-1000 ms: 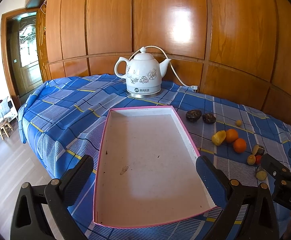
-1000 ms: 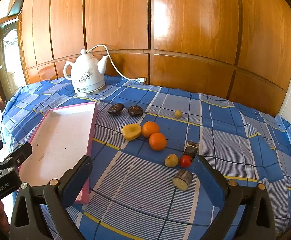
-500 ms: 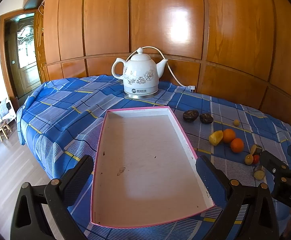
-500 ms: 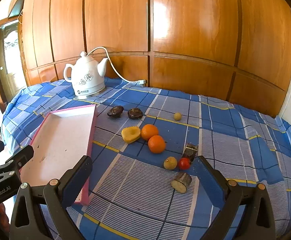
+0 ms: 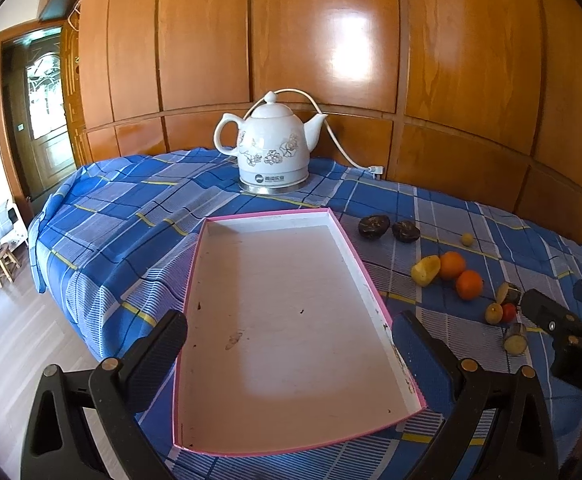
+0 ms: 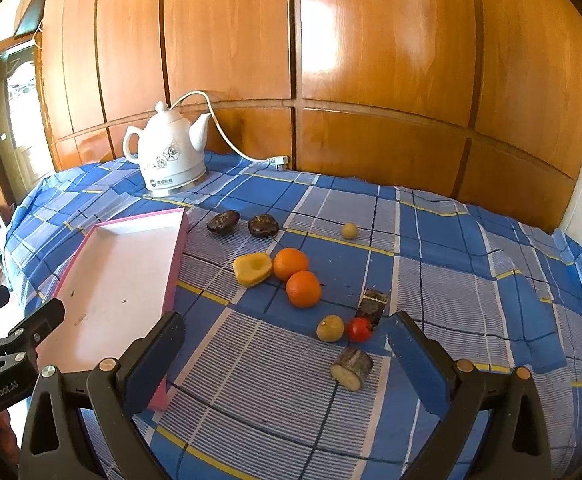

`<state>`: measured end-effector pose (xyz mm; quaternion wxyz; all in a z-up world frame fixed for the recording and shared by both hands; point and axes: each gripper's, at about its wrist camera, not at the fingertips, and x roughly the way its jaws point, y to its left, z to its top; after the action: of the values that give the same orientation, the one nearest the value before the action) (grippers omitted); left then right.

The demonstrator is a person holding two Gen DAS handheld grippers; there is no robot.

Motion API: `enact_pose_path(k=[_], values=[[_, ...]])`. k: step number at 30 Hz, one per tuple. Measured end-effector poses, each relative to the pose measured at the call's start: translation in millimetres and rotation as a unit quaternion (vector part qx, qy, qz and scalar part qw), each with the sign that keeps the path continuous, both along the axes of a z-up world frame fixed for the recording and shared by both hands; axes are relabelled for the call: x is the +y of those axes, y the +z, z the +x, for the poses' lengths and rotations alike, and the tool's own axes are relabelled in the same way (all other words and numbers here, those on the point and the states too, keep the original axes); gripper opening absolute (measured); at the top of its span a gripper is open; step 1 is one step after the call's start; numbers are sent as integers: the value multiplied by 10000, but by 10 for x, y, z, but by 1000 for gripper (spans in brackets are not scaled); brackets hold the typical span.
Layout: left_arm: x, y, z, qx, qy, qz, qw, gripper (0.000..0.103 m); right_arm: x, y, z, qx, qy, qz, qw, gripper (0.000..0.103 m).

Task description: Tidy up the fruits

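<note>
A pink-rimmed white tray (image 5: 365, 276) (image 6: 179, 248) lies empty on the blue plaid cloth. To its right sit fruits: two oranges (image 6: 303, 288) (image 5: 469, 284), a yellow piece (image 6: 252, 268) (image 5: 425, 270), two dark wrinkled fruits (image 6: 223, 222) (image 5: 374, 226), a small red tomato (image 6: 359, 329), two small yellowish fruits (image 6: 330, 328) and two cut brown chunks (image 6: 351, 368). My left gripper (image 5: 289, 346) hangs open over the tray's near end. Wide open too, my right gripper (image 6: 285, 346) hovers above the cloth near the cut chunk. Neither holds anything.
A white floral electric kettle (image 5: 271, 152) (image 6: 169, 160) with a white cord stands at the back against the wood-panelled wall. The cloth's left edge drops to a wooden floor with a small stool (image 5: 5, 258). A doorway (image 5: 43, 120) is at the left.
Both grippers have risen and pulled back a little, so the tray and fruits sit lower and smaller in view. Nothing on the cloth has moved.
</note>
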<state>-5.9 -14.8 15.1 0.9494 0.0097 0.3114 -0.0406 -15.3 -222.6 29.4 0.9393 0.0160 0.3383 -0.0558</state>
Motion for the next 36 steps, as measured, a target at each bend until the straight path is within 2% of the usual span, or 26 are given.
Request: enact_pose_path(k=[5,8,14,23,26,28,32,36], values=[[-33,-27,71,252,-384,-274,9986,103,-311,3,166,314,59,238,9992,102],[-105,-68,136,419,-494,-155,9978,103,-554,40,274,457,5,327,9984,102],[-152,-79,296,671,-668,-255,9952,101,-1092,67,547,774,-131,401,9961,97],[-486,15,442,479,-1167,345,9914,99,-1714,-271,749,1264,-363,840,9878,86],[-622,14,548,505,-1350,467,9885,95,-1753,-322,782,1400,-418,1034,9839,83],[-716,-13,640,603,-1499,533,9854,90,-1726,-321,798,1413,-379,969,9845,82],[-850,-78,819,882,-1813,531,9780,67,-1698,-327,818,1456,-294,1066,9831,80],[-948,-128,985,1070,-2062,528,9712,59,-1714,-335,833,1494,-262,1269,9802,80]])
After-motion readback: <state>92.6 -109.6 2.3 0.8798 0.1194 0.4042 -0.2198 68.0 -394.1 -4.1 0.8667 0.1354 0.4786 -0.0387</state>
